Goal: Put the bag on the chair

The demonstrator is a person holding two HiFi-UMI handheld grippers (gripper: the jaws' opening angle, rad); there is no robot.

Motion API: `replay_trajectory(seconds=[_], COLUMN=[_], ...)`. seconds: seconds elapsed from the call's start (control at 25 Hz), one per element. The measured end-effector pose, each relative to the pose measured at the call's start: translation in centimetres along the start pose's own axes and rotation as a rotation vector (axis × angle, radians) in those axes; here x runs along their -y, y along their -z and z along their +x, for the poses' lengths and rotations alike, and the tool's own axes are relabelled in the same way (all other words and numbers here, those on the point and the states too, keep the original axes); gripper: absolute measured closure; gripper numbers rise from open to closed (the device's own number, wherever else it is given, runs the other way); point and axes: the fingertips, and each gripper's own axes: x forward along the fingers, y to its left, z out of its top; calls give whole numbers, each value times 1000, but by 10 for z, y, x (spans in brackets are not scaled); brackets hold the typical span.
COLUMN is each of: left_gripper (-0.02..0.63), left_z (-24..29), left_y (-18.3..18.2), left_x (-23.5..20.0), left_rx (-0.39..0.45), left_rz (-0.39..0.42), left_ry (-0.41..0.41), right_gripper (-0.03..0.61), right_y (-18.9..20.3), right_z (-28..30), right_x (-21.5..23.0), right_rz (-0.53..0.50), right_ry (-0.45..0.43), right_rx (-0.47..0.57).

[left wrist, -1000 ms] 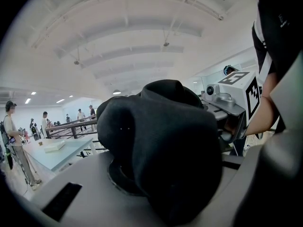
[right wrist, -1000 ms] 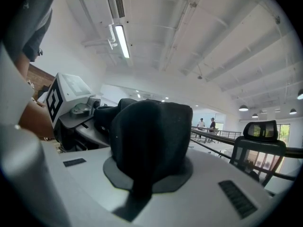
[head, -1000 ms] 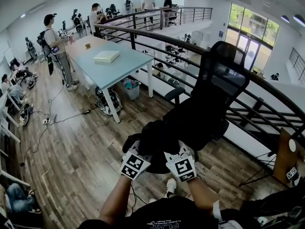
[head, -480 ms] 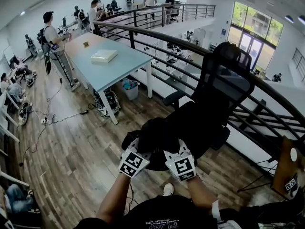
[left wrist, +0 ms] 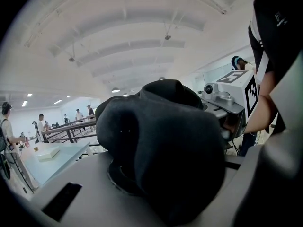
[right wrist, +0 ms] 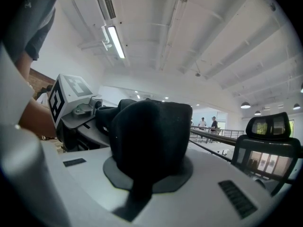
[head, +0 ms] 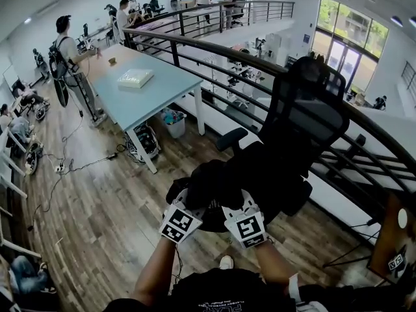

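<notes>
A black fabric bag [head: 214,182] hangs between both grippers just in front of me. My left gripper [head: 190,205] is shut on the bag's left side, where its dark cloth [left wrist: 165,145] bulges over the grey jaw. My right gripper [head: 238,205] is shut on the right side, with a fold of the bag [right wrist: 149,136] pinched on its pad. The black mesh office chair [head: 305,116] stands directly beyond the bag, its backrest tall and its armrest [head: 232,138] to the left. The bag hides most of the seat, and I cannot tell whether it touches the seat.
A curved black railing [head: 214,51] runs behind the chair with a drop beyond it. A pale blue table [head: 156,93] holding a white box [head: 135,77] stands at the left. People stand at the back left. Cables [head: 78,164] lie on the wooden floor.
Both grippers have carried the bag forward toward the chair, which now looms closer. The table and railing have slid left and back in the head view.
</notes>
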Motion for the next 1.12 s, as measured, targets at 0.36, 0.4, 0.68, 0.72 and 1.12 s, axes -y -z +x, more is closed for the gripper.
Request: replay_trajectory(seconds=[0.36,0.4,0.68,0.72,1.12], left_gripper=[555,555,555,556,557], left_z=[47,51,93,100,151], left_y=[-14,-14,-9,-8,-21], left_x=[-14,-15,-43,-49,-95], left_rx=[-13,-13,-3,0,14], left_rz=[-23,-24,-24,-22,20], left_ry=[26,30,63,72,180], right_gripper=[543,543,543,543,543], right_y=[7,8,24,27,27], right_z=[12,13,44,50,94], right_x=[49,53,89,94,146], right_rz=[29,30,27,28,32], right_ry=[8,10,52,60,138], right_rx=[-8,-10,-18,-20,-59])
